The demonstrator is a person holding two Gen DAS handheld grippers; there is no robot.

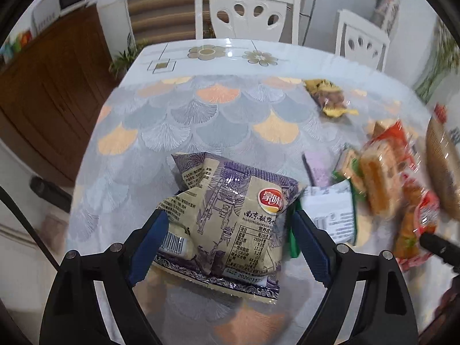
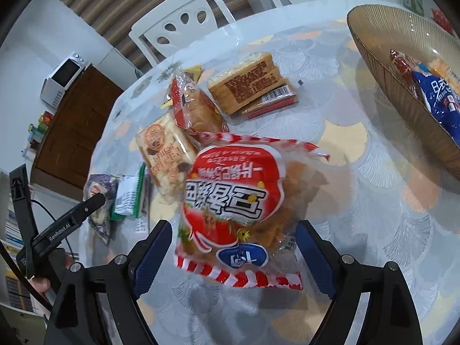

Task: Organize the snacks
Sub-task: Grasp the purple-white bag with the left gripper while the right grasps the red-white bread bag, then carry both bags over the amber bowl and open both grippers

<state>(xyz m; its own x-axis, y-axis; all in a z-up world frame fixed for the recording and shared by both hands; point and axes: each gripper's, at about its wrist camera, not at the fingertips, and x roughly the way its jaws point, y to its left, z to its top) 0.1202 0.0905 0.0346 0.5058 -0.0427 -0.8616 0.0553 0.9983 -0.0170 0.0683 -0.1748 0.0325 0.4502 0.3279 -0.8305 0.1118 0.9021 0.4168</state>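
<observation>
A purple-and-beige snack packet [image 1: 227,215] lies on the patterned tablecloth [image 1: 172,132] between the fingers of my left gripper [image 1: 230,238]. Its jaws stand wide, open, with the blue pads at the packet's two side edges. A red-and-white packet of fried snacks [image 2: 233,201] lies between the fingers of my right gripper [image 2: 233,253], which is open with a gap showing on each side. A brown ribbed bowl [image 2: 402,100] stands at the right and holds a blue packet [image 2: 440,100] and a red one.
More packets lie between the grippers: a toast-coloured pack [image 2: 250,86], a bread bag [image 2: 195,109], a biscuit pack [image 2: 164,155], a green-and-white packet [image 2: 129,195]. A yellow packet [image 1: 327,95] lies further off. White chairs [image 1: 247,11] stand at the table's far side.
</observation>
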